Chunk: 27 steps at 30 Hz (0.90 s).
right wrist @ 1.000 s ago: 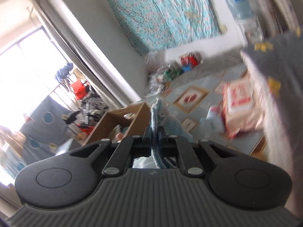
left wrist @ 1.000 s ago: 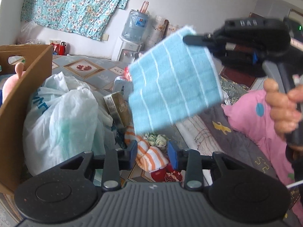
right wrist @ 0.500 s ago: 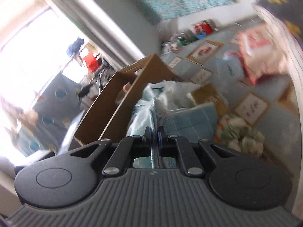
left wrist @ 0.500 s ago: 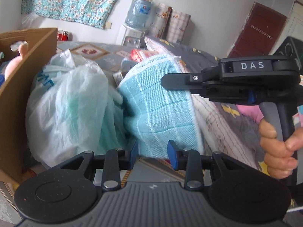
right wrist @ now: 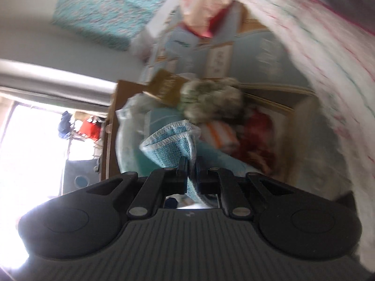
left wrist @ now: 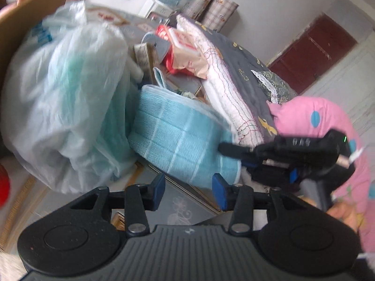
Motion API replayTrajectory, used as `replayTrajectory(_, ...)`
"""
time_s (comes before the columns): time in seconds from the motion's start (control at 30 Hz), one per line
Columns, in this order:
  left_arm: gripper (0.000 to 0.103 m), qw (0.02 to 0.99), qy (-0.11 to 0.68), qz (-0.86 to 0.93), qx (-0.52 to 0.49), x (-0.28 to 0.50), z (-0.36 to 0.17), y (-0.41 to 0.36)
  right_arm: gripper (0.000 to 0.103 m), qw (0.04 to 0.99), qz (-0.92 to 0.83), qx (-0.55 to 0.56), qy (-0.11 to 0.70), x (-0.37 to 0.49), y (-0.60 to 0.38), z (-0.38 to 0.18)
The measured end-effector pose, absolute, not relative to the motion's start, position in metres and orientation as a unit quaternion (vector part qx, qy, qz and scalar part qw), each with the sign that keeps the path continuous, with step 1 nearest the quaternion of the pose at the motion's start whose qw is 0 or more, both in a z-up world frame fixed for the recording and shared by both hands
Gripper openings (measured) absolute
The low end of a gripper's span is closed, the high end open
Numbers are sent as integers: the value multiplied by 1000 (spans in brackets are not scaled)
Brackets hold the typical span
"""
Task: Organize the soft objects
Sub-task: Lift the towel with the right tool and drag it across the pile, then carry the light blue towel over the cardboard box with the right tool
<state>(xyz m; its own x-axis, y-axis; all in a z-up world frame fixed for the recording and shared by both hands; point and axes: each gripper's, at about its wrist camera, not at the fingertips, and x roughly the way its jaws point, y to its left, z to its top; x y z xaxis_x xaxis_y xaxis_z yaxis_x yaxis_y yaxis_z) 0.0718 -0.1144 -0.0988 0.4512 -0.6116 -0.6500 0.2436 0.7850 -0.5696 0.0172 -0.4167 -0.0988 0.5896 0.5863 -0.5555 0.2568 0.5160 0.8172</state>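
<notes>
Right hand-held gripper [right wrist: 191, 164] is clamped on one edge of the blue towel [left wrist: 180, 140]; I see the cloth pinched flat between its closed pads in the right wrist view. From the left wrist view that same gripper [left wrist: 222, 148] reaches in from the right, low, at the towel's right edge.

Left hand-held gripper [left wrist: 188, 190] is apart and empty. Its jaws have just been opening, and nothing sits between them; the towel's lower edge lies just beyond the fingertips.

Towel position: it hangs folded and bulging, low over the floor [left wrist: 178, 208], between the white plastic bag [left wrist: 63, 107] on the left and the quilt [left wrist: 225, 79] on the right. A cardboard box [left wrist: 14, 21] stands behind the bag. An orange striped cloth [right wrist: 220, 135] and a grey-green bundle [right wrist: 211, 98] lie on the floor past the towel.

Step in hand, as I judge it: one gripper holds the towel while the other prepares to take a second edge, for folding or laying it flat.

Next move calls for:
- advancing the left gripper until the free lower edge sits between its pads;
- closing on a single layer edge, not the bulge;
- keeping the right grip firm, since slack cloth may slip or bunch.
</notes>
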Motion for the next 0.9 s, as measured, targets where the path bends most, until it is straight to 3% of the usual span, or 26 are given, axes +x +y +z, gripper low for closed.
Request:
replayTrajectory(0.4,47,806,504,-196,-240,98,-125,-128,11,791,79,355,492,0,-396,-87)
replayTrajectory(0.47,47,811,507,-186,-227,99,-126,-132,17,816,88,306,483,0,-393,-68)
replayTrajectory(0.53,47,812,509,-181,-221,100,-127,-135,39,840,97,269,462,-2,-393,-46)
replayTrajectory(0.63,47,810,512,-179,-223,101,-128,-133,59,860,111,247,433,4,-398,-22)
replayTrajectory(0.73,47,808,514,-179,-224,101,-130,-132,70,845,135,267,443,27,-400,-26)
replayTrajectory(0.9,47,807,515,-182,-225,104,-133,-132,72,799,147,299,500,60,-400,-66)
